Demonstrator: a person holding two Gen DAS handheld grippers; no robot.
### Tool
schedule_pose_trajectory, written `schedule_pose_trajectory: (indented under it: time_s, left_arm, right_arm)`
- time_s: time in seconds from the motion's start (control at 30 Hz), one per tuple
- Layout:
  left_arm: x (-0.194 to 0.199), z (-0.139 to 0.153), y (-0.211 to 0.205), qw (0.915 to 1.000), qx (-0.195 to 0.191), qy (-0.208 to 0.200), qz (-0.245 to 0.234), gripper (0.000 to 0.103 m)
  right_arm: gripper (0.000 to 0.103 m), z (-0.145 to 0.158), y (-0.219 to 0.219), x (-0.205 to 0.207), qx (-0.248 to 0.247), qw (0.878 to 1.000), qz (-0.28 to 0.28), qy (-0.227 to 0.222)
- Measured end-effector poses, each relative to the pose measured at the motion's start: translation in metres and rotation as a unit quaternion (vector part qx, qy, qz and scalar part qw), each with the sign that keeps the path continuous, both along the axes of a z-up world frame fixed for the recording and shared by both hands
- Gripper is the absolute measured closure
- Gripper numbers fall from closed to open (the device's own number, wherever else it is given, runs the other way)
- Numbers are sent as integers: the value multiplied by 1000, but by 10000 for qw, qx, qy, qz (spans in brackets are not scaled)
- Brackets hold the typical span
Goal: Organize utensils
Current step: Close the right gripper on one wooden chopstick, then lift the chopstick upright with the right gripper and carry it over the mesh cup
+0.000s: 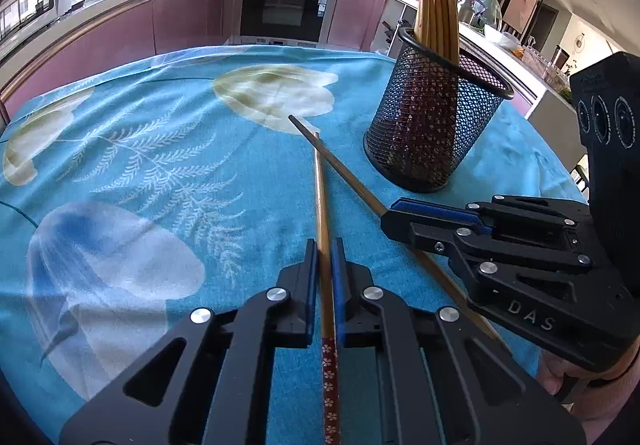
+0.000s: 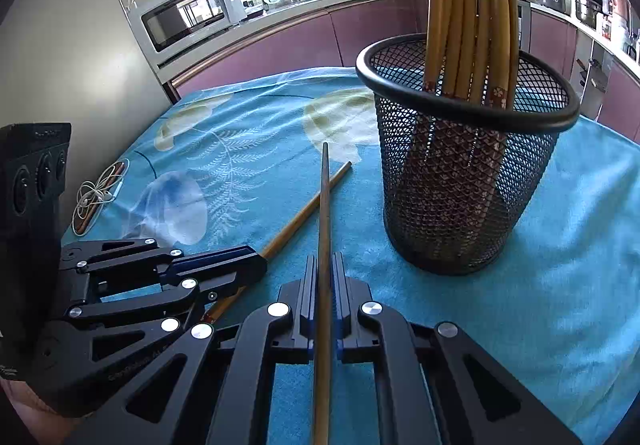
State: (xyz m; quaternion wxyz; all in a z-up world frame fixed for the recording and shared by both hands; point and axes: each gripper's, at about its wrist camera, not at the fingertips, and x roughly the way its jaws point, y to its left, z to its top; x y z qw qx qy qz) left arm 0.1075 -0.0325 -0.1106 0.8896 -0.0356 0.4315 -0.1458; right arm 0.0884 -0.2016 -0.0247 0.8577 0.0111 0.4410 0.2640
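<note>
Two wooden chopsticks lie on the blue floral tablecloth (image 1: 140, 149), crossing near their thin tips. My left gripper (image 1: 324, 245) is shut on the one with a red flowered handle (image 1: 320, 197); it shows in the right wrist view as the left gripper (image 2: 260, 259) on that chopstick (image 2: 308, 205). My right gripper (image 2: 325, 261) is shut on the plain brown chopstick (image 2: 325, 197), seen from the left wrist view as the right gripper (image 1: 390, 213) on its chopstick (image 1: 336, 161). A black mesh holder (image 1: 432, 125) (image 2: 460, 185) stands just right of both, with several chopsticks (image 1: 436, 5) upright in it.
A coil of white earphones (image 2: 94, 195) lies at the table's left edge. Kitchen counters, an oven (image 1: 286, 5) and a microwave (image 2: 188, 13) lie beyond the table. A person's hand (image 1: 560, 377) holds the right gripper.
</note>
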Motion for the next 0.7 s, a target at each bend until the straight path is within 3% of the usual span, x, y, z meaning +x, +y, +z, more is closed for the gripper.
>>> schedule_pose_trajectory:
  time_s: [0.7]
  left_arm:
    - [2, -1, -9, 9994, 301, -26, -160, 95]
  right_arm:
    - [97, -7, 6, 1, -123, 9998, 146, 97]
